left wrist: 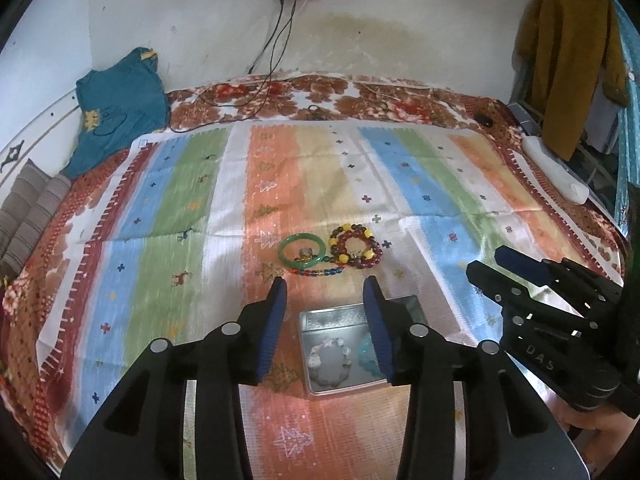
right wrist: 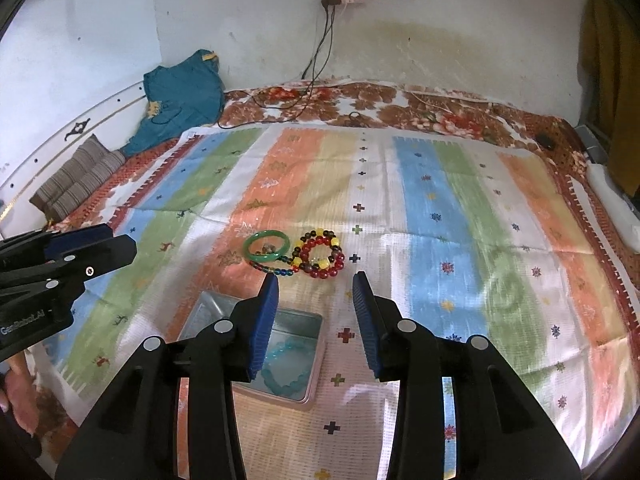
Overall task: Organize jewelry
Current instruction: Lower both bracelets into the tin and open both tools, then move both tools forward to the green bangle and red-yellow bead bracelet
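— How are the fingers held?
— Both the left gripper [left wrist: 325,292] and right gripper [right wrist: 315,288] are spread, nothing gripped.
— And the jewelry?
— Bracelets [left wrist: 354,246] are piled on the bed [left wrist: 160,208] beyond the tin [left wrist: 320,316]; two are laid inside.

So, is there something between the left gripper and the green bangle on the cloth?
Nothing visible. The left gripper is open and empty, with only bare striped cloth before the green bangle. The open tin lies lower, under the fingers.
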Demonstrator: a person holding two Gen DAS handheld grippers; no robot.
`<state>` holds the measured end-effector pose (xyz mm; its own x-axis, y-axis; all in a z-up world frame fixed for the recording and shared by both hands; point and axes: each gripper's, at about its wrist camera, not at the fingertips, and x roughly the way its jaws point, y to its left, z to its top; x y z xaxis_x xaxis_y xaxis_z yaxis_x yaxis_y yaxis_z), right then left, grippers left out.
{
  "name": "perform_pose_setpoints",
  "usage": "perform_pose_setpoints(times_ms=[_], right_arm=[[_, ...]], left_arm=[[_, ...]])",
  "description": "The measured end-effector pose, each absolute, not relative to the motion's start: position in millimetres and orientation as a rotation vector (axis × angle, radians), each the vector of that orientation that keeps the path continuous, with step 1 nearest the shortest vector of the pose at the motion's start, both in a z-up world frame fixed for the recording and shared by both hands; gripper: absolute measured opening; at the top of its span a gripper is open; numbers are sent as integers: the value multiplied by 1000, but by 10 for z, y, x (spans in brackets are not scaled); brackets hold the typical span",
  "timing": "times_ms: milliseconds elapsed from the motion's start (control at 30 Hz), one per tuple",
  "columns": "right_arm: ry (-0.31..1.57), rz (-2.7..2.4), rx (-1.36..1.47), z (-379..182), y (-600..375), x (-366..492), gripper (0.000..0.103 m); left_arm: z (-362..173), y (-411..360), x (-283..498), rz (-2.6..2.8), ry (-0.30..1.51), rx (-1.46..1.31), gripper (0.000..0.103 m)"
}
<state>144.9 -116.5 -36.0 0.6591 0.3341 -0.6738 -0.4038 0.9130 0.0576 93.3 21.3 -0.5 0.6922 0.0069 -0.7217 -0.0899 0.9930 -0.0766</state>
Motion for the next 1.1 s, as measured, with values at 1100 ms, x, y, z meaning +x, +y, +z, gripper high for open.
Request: perform_pose_setpoints(times_ms=[1100], right_arm=[[768, 343, -88, -389, -1103, 1724, 70]], left_arm=[[-111, 439, 1245, 97, 827, -133, 81]])
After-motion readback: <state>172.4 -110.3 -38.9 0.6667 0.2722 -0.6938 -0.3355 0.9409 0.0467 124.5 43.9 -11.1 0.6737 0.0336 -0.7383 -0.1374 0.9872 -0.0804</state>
